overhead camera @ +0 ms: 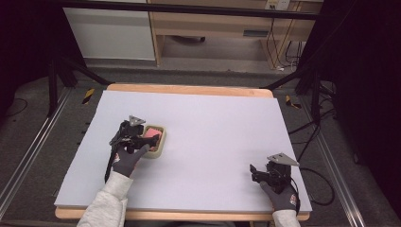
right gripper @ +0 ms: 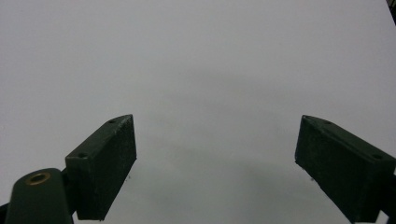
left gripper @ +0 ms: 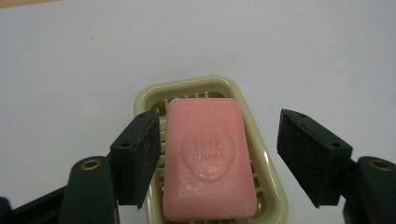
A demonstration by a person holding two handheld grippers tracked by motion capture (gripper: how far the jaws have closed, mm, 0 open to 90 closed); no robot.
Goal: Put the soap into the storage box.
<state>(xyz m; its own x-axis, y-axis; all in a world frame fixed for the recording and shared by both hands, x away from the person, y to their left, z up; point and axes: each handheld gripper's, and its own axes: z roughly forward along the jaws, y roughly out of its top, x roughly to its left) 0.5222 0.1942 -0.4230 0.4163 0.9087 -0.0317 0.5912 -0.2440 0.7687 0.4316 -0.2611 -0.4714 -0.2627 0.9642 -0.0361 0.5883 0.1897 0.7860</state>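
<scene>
Soap bar [left gripper: 209, 161], pink, in dish [left gripper: 272, 186] near table's [overhead camera: 213, 123] left edge; long axis runs straight ahead between wide-spread jaws of left gripper [left gripper: 217, 156]. Right gripper [right gripper: 215, 163], wide, idles by near-right corner.

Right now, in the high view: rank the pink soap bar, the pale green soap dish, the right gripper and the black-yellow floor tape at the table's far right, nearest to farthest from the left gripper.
1. Pink soap bar, between the open jaws of the left gripper.
2. Pale green soap dish, under the soap; too close to call against it.
3. Right gripper, near right edge.
4. Black-yellow floor tape, beyond the far right corner.
</scene>
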